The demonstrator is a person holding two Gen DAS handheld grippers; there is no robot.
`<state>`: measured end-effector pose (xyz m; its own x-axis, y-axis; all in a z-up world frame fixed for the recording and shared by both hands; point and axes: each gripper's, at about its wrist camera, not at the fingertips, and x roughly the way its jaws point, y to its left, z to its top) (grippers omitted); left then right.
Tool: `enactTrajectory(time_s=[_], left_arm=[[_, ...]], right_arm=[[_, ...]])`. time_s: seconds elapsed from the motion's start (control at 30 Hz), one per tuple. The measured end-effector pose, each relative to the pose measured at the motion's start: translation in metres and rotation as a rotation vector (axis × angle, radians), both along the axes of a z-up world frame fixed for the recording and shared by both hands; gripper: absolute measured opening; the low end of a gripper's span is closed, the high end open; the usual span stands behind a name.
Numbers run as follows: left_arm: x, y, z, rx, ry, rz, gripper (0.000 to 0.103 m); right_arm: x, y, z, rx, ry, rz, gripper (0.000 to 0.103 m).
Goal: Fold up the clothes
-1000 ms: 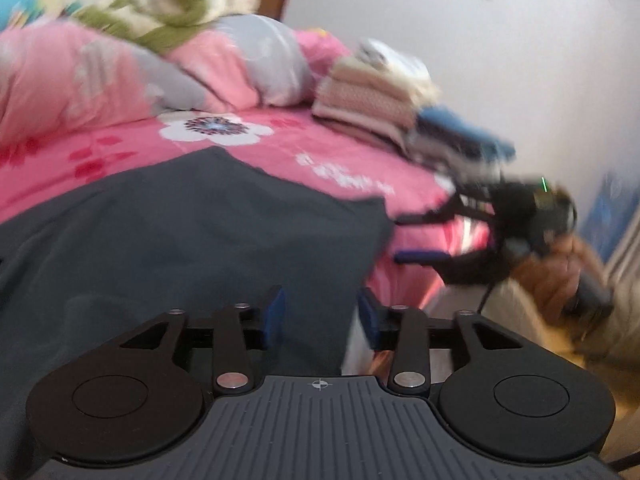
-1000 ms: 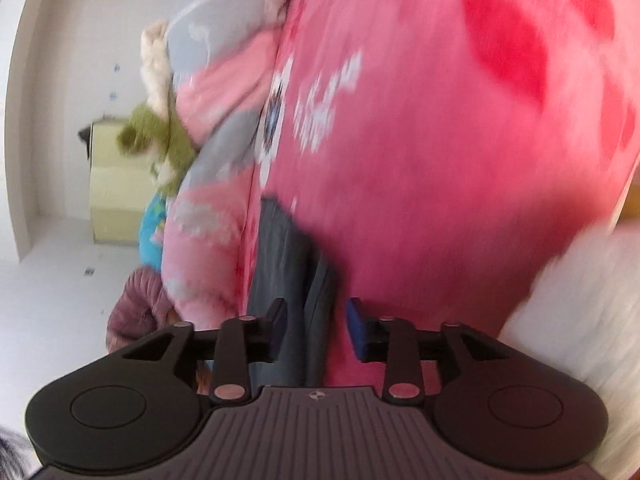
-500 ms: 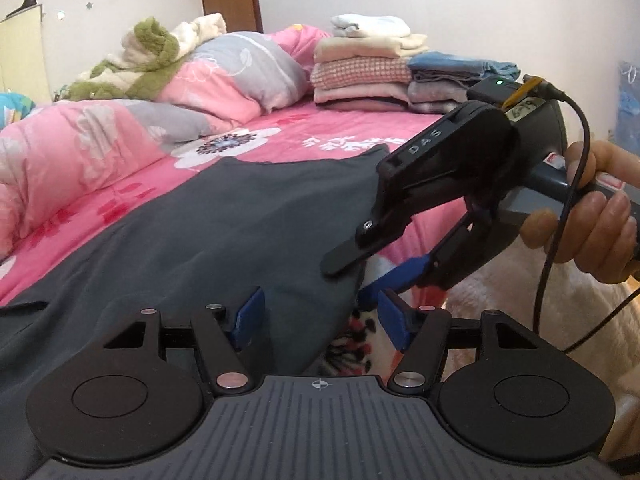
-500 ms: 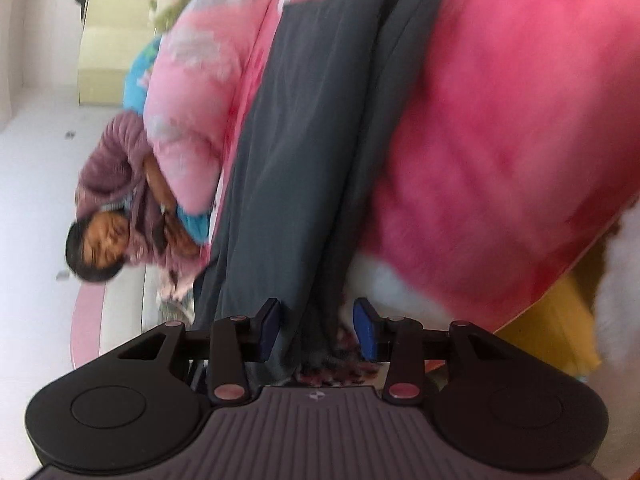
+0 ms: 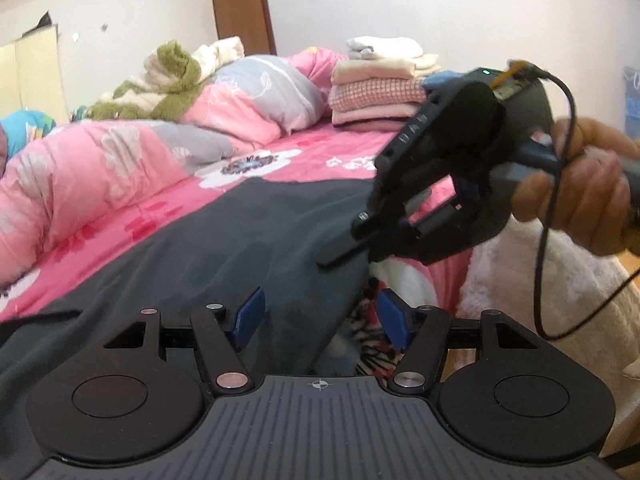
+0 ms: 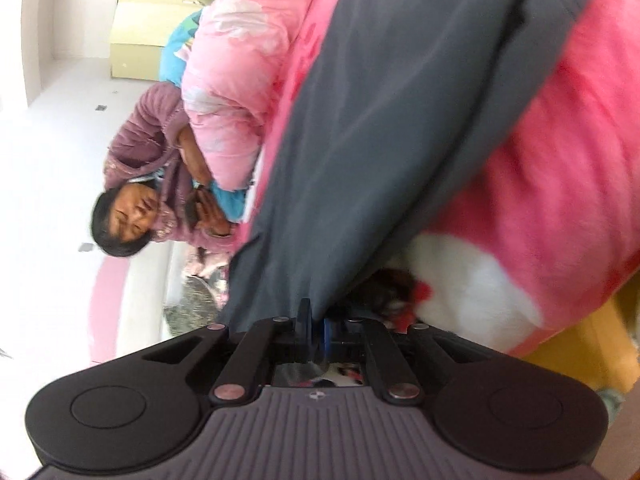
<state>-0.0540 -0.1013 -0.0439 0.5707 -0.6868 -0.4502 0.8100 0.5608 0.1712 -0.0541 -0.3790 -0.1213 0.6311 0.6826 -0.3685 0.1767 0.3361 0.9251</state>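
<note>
Here the right tool (image 6: 316, 330) pinches the dark garment's (image 5: 240, 248) edge; the left tool (image 5: 320, 316) gapes.

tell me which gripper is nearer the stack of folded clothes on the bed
Right. The right gripper, shut on the dark garment's edge, sits just in front of the stack of folded clothes. The left gripper is open, farther back over the garment's near part.

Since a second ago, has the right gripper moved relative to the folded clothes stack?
Yes. In the left wrist view the right gripper has moved up and closer; it now overlaps the folded clothes stack, and its fingers have shut on the dark garment.
</note>
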Motion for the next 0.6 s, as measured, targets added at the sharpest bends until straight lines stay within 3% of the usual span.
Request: enactTrajectory(time_s=[0.27, 0.33, 0.47, 0.53, 0.6], left_arm=[[0.01, -0.021, -0.003, 0.053, -0.116, -0.05, 0.058], [0.012, -0.027, -0.006, 0.079, -0.137, -0.065, 0.049], [0.02, -0.032, -0.008, 0.103, -0.134, -0.088, 0.018], [0.027, -0.03, -0.007, 0.088, -0.105, -0.092, 0.012], [0.033, -0.027, -0.006, 0.075, -0.067, -0.1, 0.012]], right_arm=[[0.03, -0.001, 0.016, 0.048, 0.034, 0.042, 0.007], [0.035, 0.001, 0.019, 0.045, 0.037, 0.053, 0.007], [0.035, -0.004, 0.019, 0.049, 0.042, 0.05, 0.011], [0.029, -0.011, 0.02, 0.042, 0.035, 0.033, 0.022], [0.018, -0.021, 0.028, -0.033, 0.003, 0.004, 0.034]])
